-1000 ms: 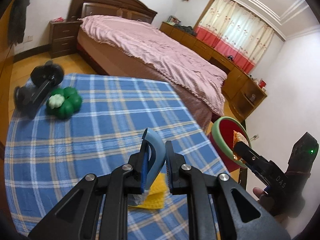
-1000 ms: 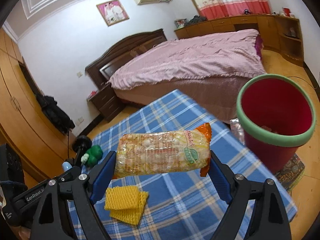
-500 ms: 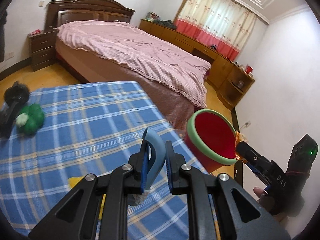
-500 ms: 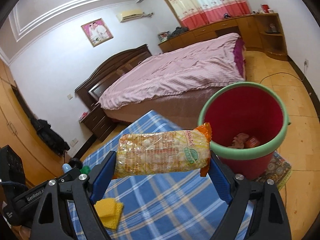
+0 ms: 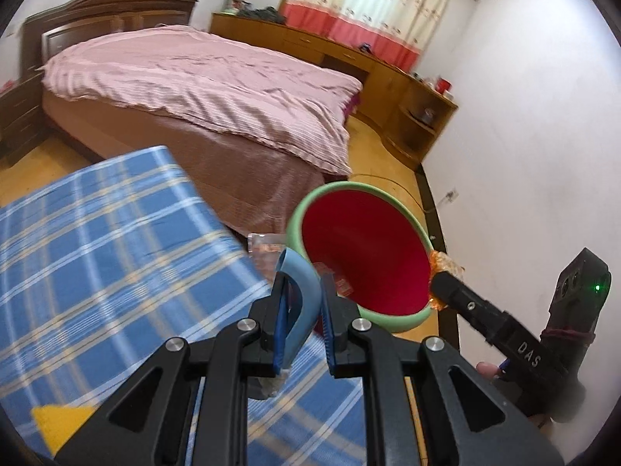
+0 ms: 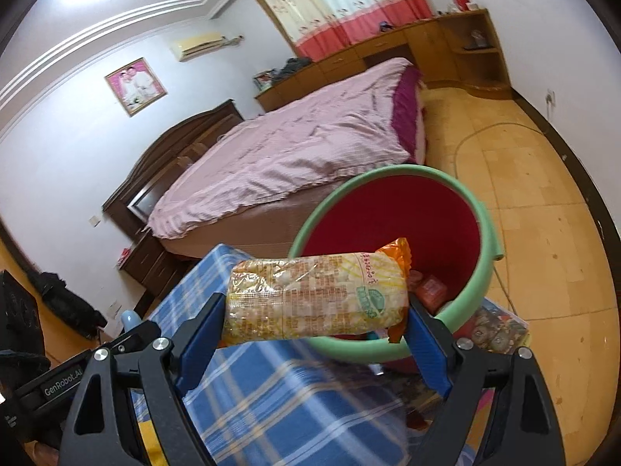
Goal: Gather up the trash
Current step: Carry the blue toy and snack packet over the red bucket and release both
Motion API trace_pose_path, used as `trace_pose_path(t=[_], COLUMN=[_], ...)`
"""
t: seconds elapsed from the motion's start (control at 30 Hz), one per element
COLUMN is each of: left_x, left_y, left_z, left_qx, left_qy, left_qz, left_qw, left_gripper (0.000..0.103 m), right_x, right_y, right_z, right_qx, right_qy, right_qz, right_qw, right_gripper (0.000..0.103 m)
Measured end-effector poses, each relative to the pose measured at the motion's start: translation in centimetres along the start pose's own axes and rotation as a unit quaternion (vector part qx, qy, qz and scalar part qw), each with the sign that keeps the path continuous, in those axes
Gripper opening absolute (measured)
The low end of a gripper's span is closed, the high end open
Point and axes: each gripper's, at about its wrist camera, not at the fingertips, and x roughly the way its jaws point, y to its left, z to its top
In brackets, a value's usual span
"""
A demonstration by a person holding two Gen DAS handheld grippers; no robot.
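A red bin with a green rim (image 6: 490, 229) stands on the floor just off the corner of the blue plaid surface (image 5: 97, 240), close enough that trash picked off the cloth can be dropped in without walking; some wrappers already lie at its bottom. The right gripper (image 6: 314, 324) has its jaws wide apart, yet clamped end to end on a long snack packet (image 6: 316, 301), held lengthwise so its crinkled film does not slip. The packet hangs over the near rim of the bin, so the release looks close. The left gripper (image 5: 300, 306) has its jaws nearly together, pinched on a thin light-blue curved piece (image 5: 300, 291), at the surface's edge beside the bin. A yellow foam sheet (image 5: 58, 425) lies on the cloth, apparently not yet collected.
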Motion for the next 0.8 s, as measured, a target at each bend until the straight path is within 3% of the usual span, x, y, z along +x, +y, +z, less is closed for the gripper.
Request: trace_pose_path(t=[0.27, 0.57, 0.8], left_x=[6.9, 12.1, 12.6], left_y=[-3.0, -4.0, -3.8], left_z=[1.4, 2.1, 2.1], left_qx=[0.019, 0.038, 0.029], left_qy=[0.039, 0.072, 0.075], left_qz=[-0.031, -0.029, -0.023], left_qw=[0.9986, 0.9963, 0.9965], left_gripper=[0.015, 0.015, 0.031], right_x=[2.5, 5.2, 6.0], right_y=[-3.9, -6.3, -6.5], right_z=[1.3, 2.4, 2.8], right_qx=[0.024, 0.041, 0.040], right_qy=[0.018, 0.034, 0.040], right_qz=[-0.030, -0.049, -0.047], right_qw=[0.999, 0.997, 0.997], right_gripper=[0.089, 0.089, 0.092])
